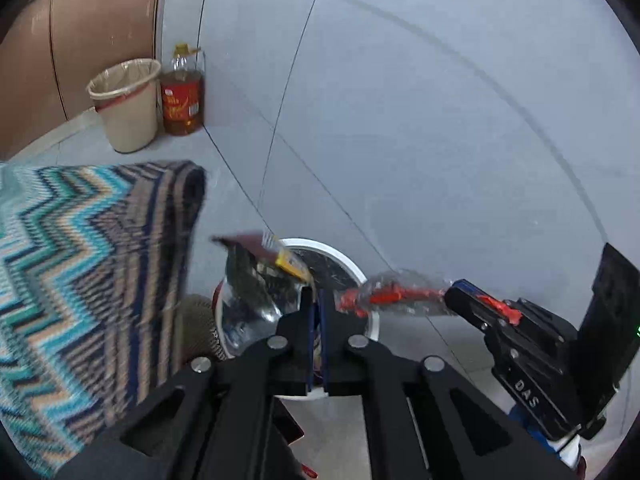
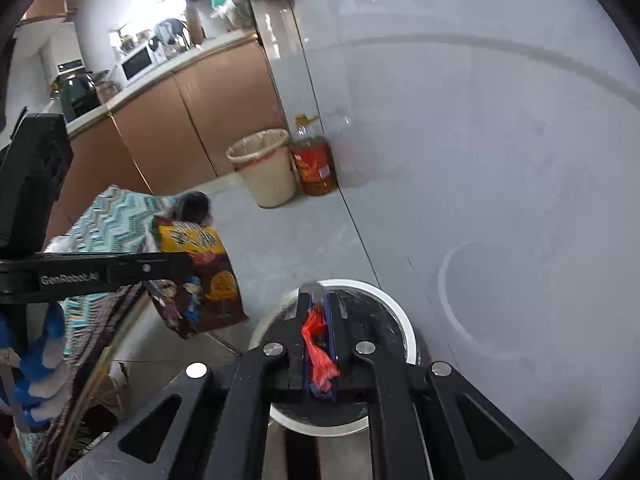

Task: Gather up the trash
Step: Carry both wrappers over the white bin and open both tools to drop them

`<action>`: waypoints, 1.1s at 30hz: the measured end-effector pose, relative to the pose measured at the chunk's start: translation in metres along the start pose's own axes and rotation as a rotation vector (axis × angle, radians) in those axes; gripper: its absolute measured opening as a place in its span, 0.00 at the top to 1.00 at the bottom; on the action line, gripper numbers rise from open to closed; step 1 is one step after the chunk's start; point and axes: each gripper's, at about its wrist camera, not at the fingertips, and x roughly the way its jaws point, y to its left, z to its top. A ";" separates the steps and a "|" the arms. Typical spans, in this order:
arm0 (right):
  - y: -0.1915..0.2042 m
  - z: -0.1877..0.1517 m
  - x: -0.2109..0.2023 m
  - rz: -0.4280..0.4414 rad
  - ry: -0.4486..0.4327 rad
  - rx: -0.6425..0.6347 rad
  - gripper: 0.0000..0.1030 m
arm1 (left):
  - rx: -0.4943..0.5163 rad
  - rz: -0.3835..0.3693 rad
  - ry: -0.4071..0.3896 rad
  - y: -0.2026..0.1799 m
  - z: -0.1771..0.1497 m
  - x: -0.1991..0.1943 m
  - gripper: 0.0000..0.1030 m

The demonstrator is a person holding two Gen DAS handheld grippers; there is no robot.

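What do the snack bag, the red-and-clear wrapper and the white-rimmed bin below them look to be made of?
Snack bag: printed plastic film with a shiny foil-like lining, mirror-bright inside in the left wrist view.
Wrapper: thin clear plastic film with red parts, crinkled and glinting.
Bin: smooth white rim, probably hard plastic, with what looks like a dark glossy liner.
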 end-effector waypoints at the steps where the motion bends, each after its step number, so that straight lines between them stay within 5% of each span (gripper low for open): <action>1: -0.002 -0.001 0.005 -0.001 0.008 0.002 0.93 | -0.006 -0.008 0.018 0.001 0.003 0.014 0.97; 8: -0.015 -0.010 0.056 -0.012 0.107 0.018 0.91 | -0.038 -0.005 0.113 0.008 -0.001 0.072 0.95; 14: -0.021 -0.012 0.056 -0.025 0.109 0.024 0.71 | -0.025 -0.014 0.099 0.013 -0.007 0.062 0.95; 25: 0.008 0.002 0.009 -0.020 0.009 -0.006 0.60 | 0.035 0.019 -0.108 0.033 -0.009 -0.068 0.94; 30: 0.035 0.004 -0.017 0.020 -0.054 -0.021 0.58 | 0.022 0.090 -0.201 0.051 -0.019 -0.145 0.68; 33: 0.054 0.005 -0.034 0.053 -0.089 -0.033 0.58 | 0.001 0.122 -0.246 0.061 -0.027 -0.186 0.67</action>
